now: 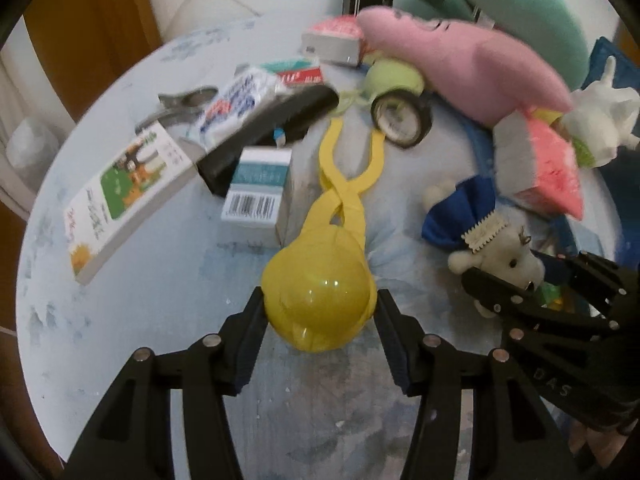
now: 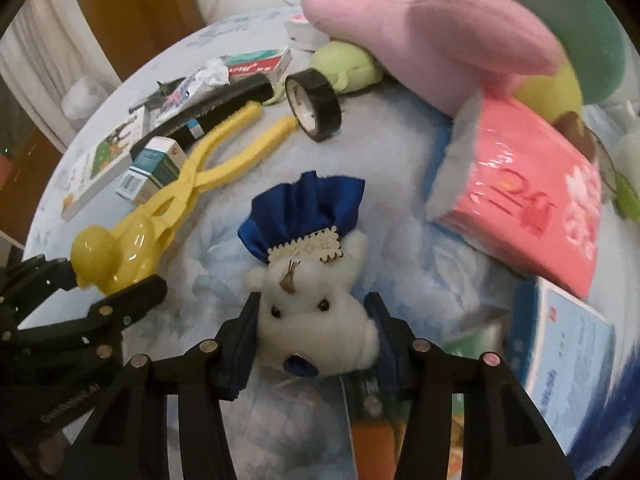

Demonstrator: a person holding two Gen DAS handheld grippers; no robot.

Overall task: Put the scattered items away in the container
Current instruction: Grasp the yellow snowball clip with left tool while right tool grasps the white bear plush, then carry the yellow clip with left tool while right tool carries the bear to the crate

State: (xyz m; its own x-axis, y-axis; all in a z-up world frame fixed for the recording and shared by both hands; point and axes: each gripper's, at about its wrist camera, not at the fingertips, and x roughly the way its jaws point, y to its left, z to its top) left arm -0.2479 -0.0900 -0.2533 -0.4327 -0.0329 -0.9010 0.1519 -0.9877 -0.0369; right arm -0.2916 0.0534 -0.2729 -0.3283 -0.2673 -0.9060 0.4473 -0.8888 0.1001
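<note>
Gripping, left gripper [image 1: 320,320]: jaws pinch the round yellow head of the snowball-maker tongs [image 1: 320,304], one finger on each side, at lower centre of the left wrist view; the tool's two long handles run up the frame toward the roll of black tape [image 1: 400,118].
Left edge, left wrist view: a paperback with a green cartoon cover [image 1: 124,196] lies flat on the pale blue patterned tabletop [image 1: 132,320].
Just right of the book: a white and teal barcoded box [image 1: 256,196], touching the tongs' crossed arms; above it a long black case [image 1: 276,120] with a crinkled white wrapper [image 1: 236,104] on top.
Upper centre: a small green plush [image 1: 394,76] beside the tape; a pink plush [image 1: 460,64] and a teal cushion [image 1: 528,12] are piled behind.
Right of centre: a pink tissue pack [image 1: 548,164] is tilted against the pile.
Right gripper [image 2: 316,332]: jaws pressed on both sides of the white plush bear's [image 2: 316,320] head, lower centre of the right wrist view; its blue fabric skirt [image 2: 304,208] and a paper tag fan out above the head.
Same bear, left wrist view: seen at lower right, held by the other black tool.
Container: cannot tell which item it is; a blue-edged shape at lower right of the right wrist view is too blurred to identify.
Far right, right wrist view: a light blue printed box [image 2: 572,364] below the tissue pack.
</note>
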